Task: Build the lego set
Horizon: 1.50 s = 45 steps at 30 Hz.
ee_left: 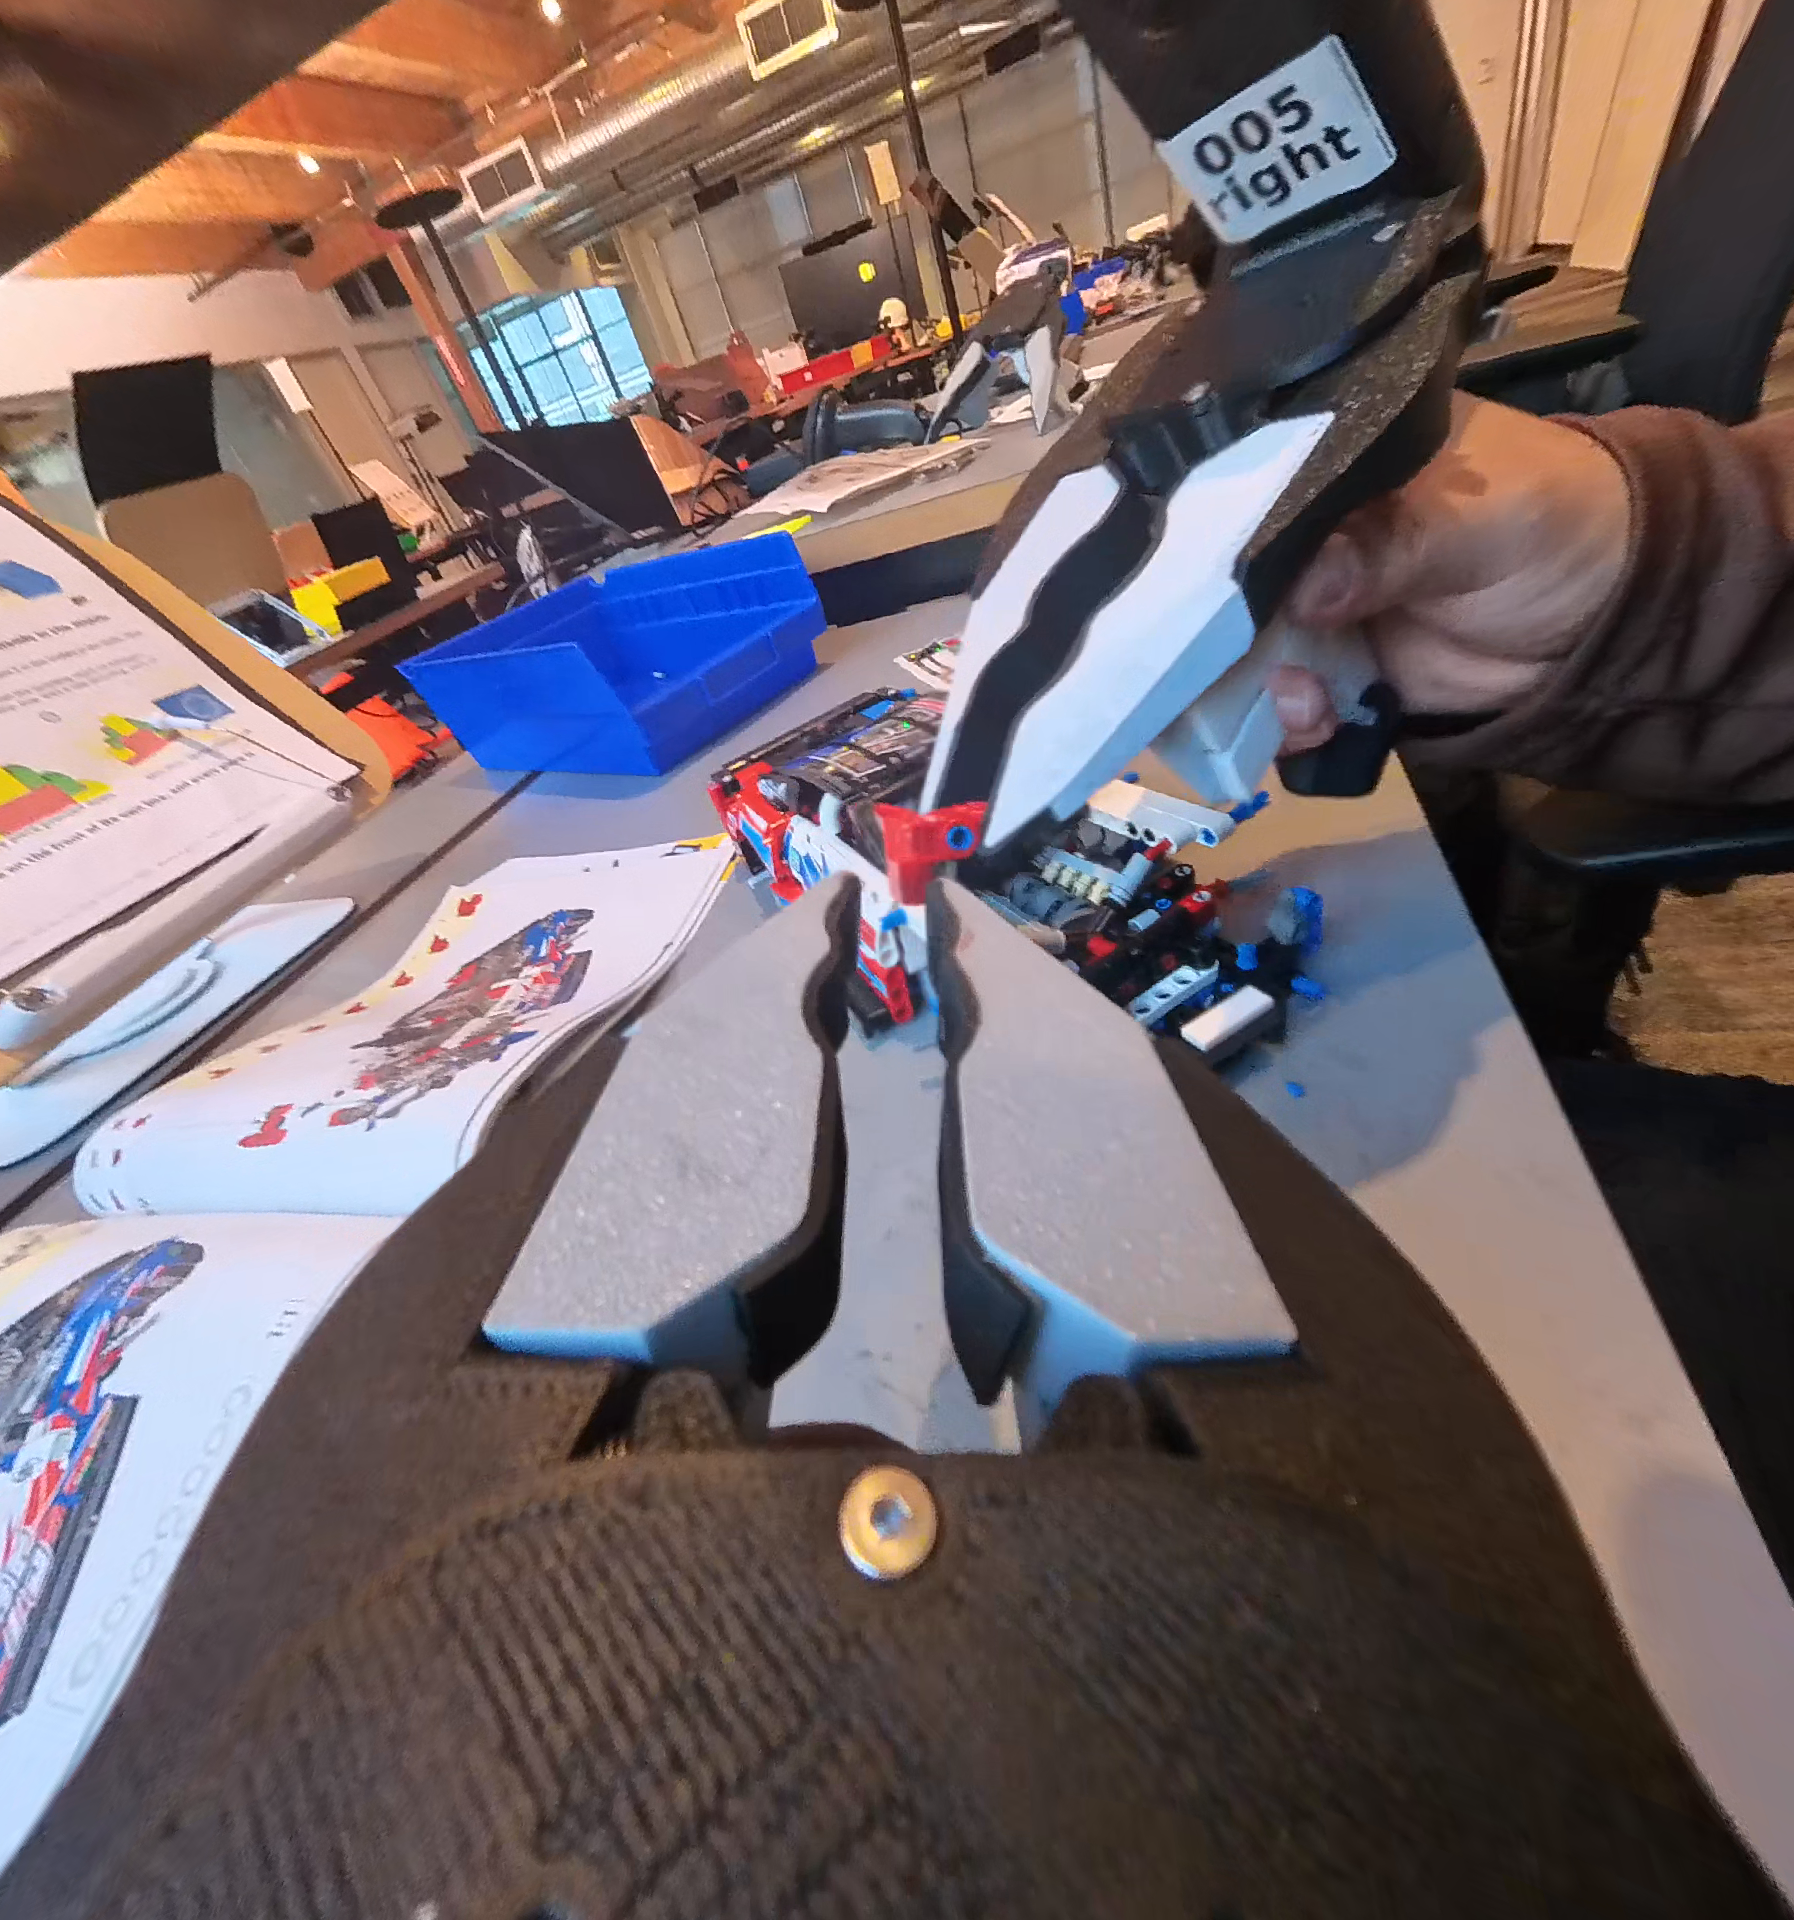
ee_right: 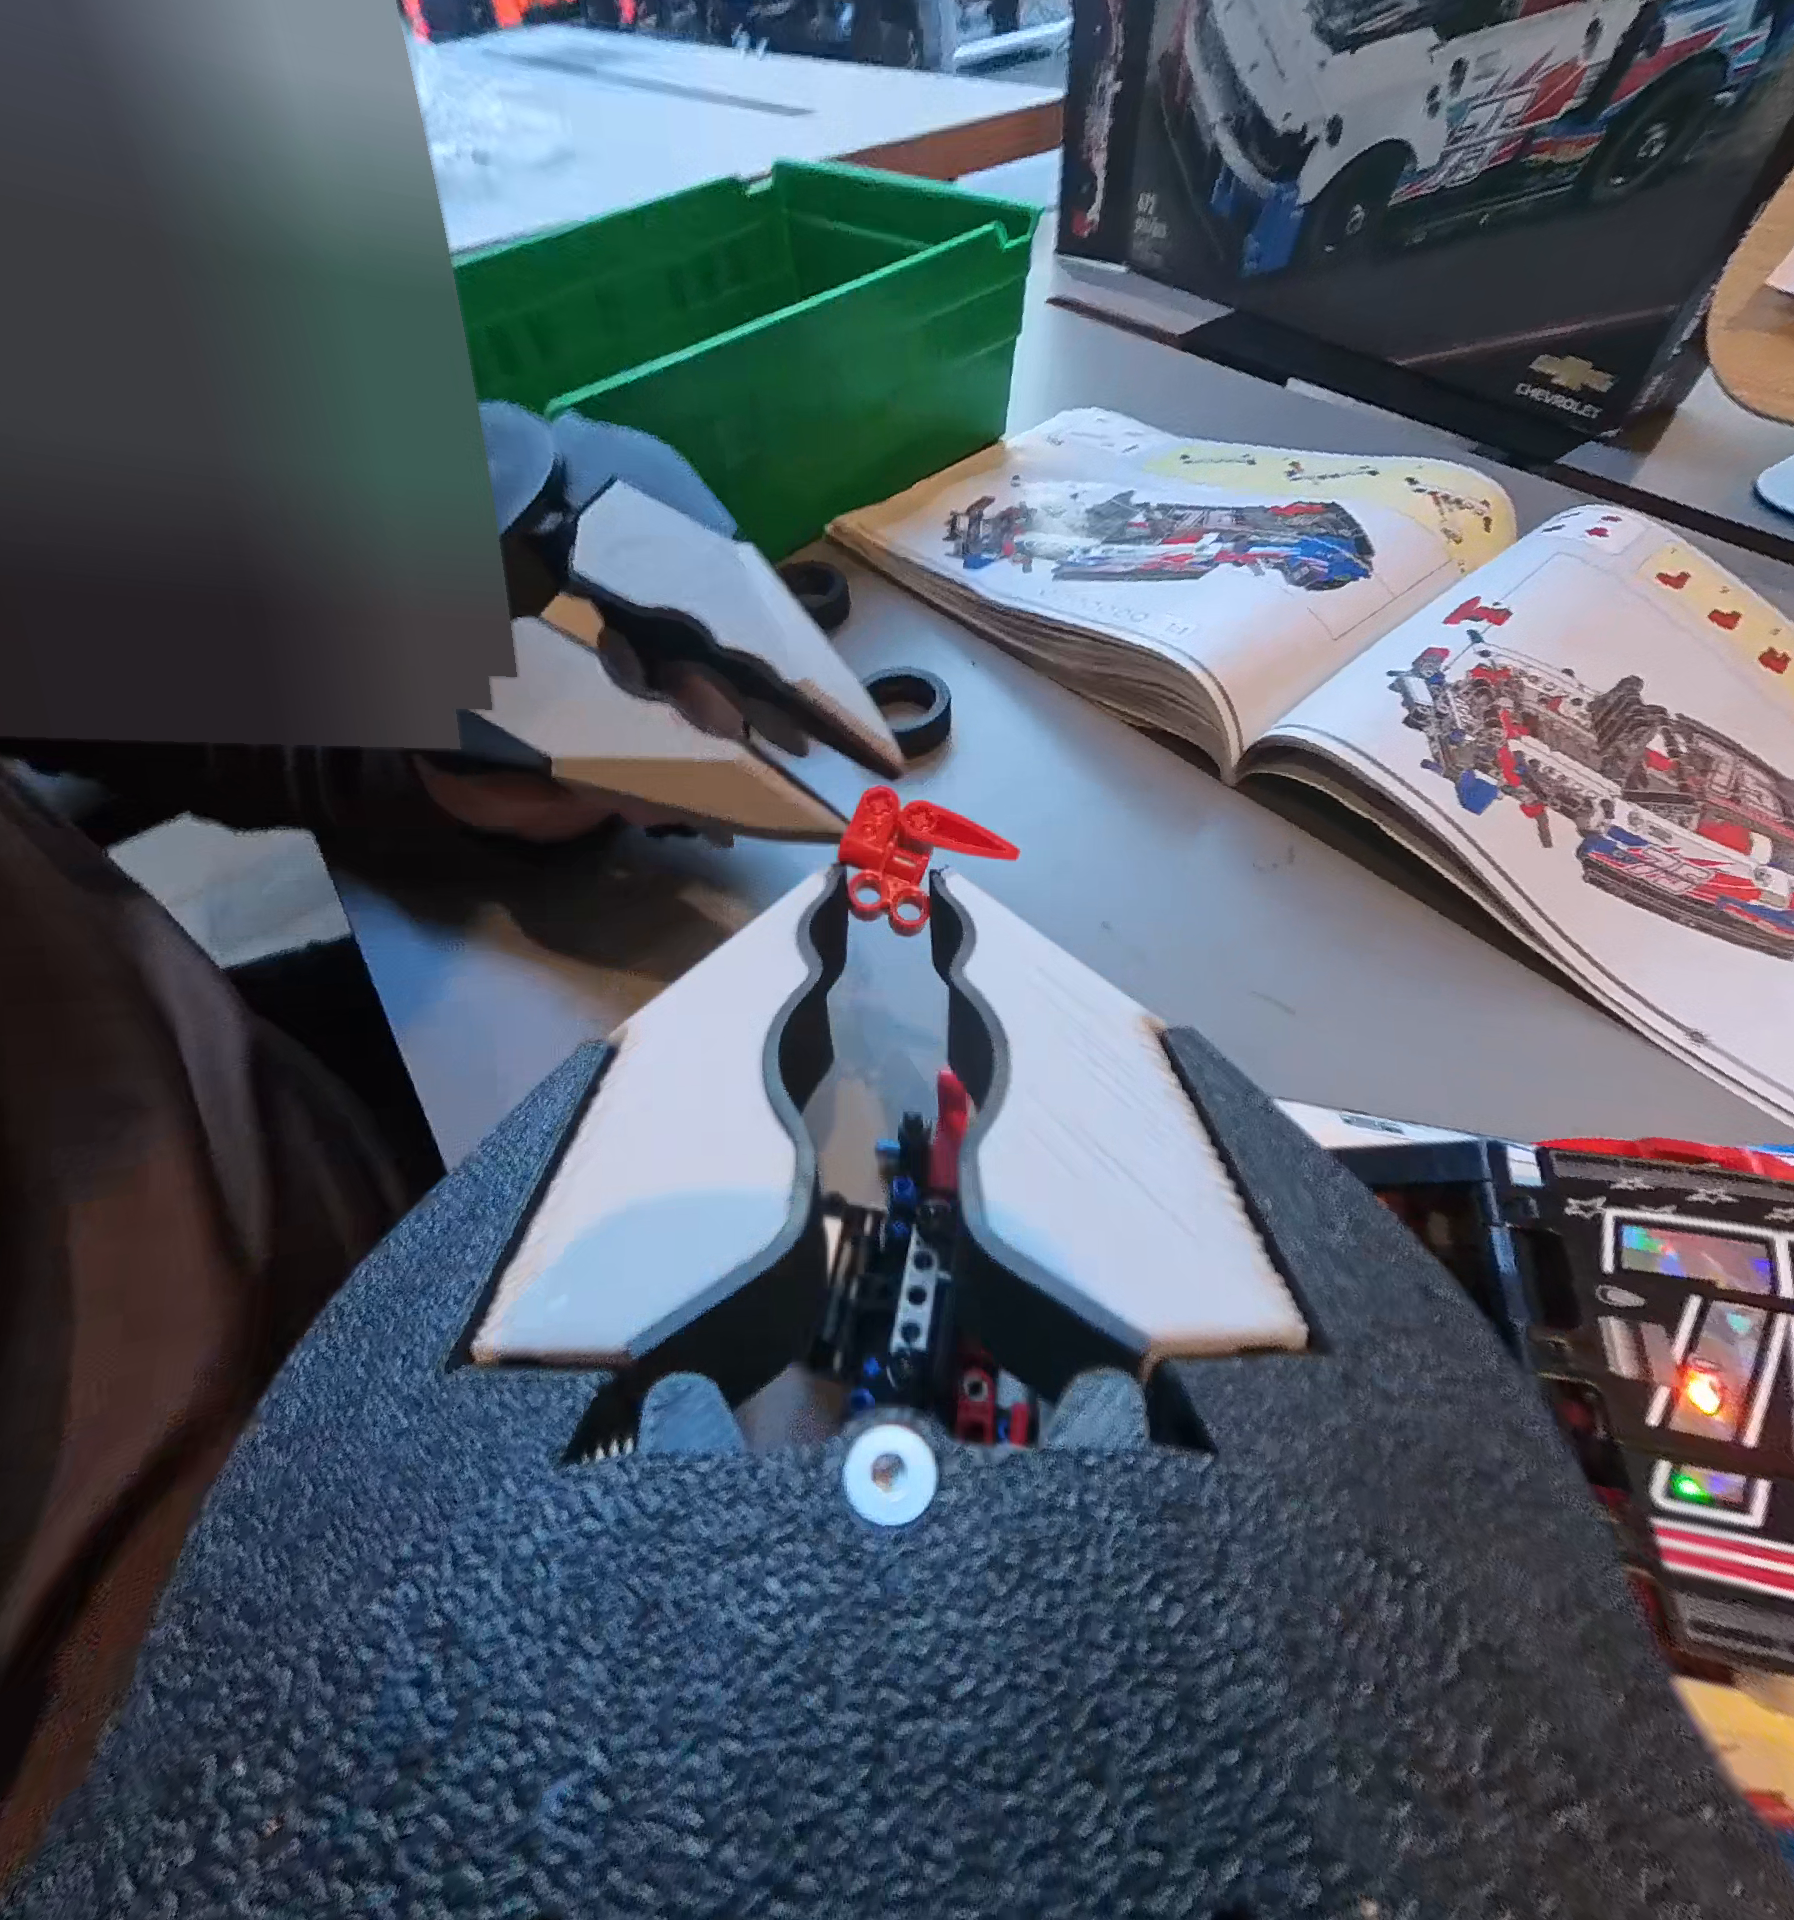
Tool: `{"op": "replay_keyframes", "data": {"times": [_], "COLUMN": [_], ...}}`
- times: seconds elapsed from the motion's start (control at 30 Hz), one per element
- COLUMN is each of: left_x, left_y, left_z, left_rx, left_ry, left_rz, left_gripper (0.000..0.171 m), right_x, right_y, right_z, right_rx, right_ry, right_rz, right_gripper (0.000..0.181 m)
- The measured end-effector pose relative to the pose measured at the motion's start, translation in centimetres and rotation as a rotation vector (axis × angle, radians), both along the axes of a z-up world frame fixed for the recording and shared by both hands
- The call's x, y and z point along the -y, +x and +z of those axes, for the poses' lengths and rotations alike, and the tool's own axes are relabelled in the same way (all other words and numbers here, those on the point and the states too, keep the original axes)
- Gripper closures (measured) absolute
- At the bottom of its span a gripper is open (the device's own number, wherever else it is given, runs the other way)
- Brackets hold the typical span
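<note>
My right gripper (ee_right: pixel 885 881) is shut on a small red Lego piece (ee_right: pixel 908 844), a pinned connector with a pointed fin, and holds it above the grey table (ee_right: pixel 1132 935). In the left wrist view the right gripper (ee_left: pixel 976 836) comes down from the upper right with the red piece (ee_left: pixel 924 840) at its tips. My left gripper (ee_left: pixel 890 896) has its jaws a narrow gap apart, and they hold nothing that I can see. Its tips (ee_right: pixel 851 831) reach the red piece's upper left corner. The part-built red, white and blue car (ee_left: pixel 831 790) stands just behind.
An open instruction booklet (ee_right: pixel 1392 727) lies beside the work spot. A green bin (ee_right: pixel 768 343) and two black tyres (ee_right: pixel 908 707) are behind the left gripper. A blue bin (ee_left: pixel 623 665) and loose pieces (ee_left: pixel 1184 935) flank the car. The set's box (ee_right: pixel 1444 187) stands at the back. Left and right tips are no more than a few centimetres apart.
</note>
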State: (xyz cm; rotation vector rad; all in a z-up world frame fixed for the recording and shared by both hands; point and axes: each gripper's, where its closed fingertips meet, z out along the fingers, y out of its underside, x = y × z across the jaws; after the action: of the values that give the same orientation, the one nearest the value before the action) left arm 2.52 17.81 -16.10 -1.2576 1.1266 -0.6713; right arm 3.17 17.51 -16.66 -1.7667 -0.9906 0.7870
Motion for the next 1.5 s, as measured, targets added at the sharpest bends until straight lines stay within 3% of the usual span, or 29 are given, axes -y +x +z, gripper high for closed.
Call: {"op": "replay_keyframes", "data": {"times": [0.3,0.47,0.8,1.2,1.5], "left_x": [1.6,2.1,2.9,2.3,2.3], "left_y": [1.2,1.6,2.2,3.0,3.3], "left_z": [-2.9,-3.3,-4.3,-6.8,-7.3], "left_rx": [-0.132,-0.161,-0.229,-0.389,-0.419], "left_ry": [-0.106,-0.105,-0.111,-0.119,-0.127], "left_rz": [-0.145,-0.18,-0.22,-0.158,-0.157], "left_gripper": [0.156,0.156,0.156,0.155,0.16], "right_x": [0.7,1.5,2.0,2.0,1.6], "right_y": [3.0,2.9,2.8,2.8,3.0], "right_z": [-3.8,-4.4,-7.0,-7.7,-7.5], "right_rx": [0.296,0.314,0.512,0.561,0.571], "right_ry": [-0.013,-0.035,0.003,0.014,0.015], "right_rz": [0.129,0.156,0.179,0.189,0.186], "right_gripper": [0.166,0.166,0.166,0.166,0.166]}}
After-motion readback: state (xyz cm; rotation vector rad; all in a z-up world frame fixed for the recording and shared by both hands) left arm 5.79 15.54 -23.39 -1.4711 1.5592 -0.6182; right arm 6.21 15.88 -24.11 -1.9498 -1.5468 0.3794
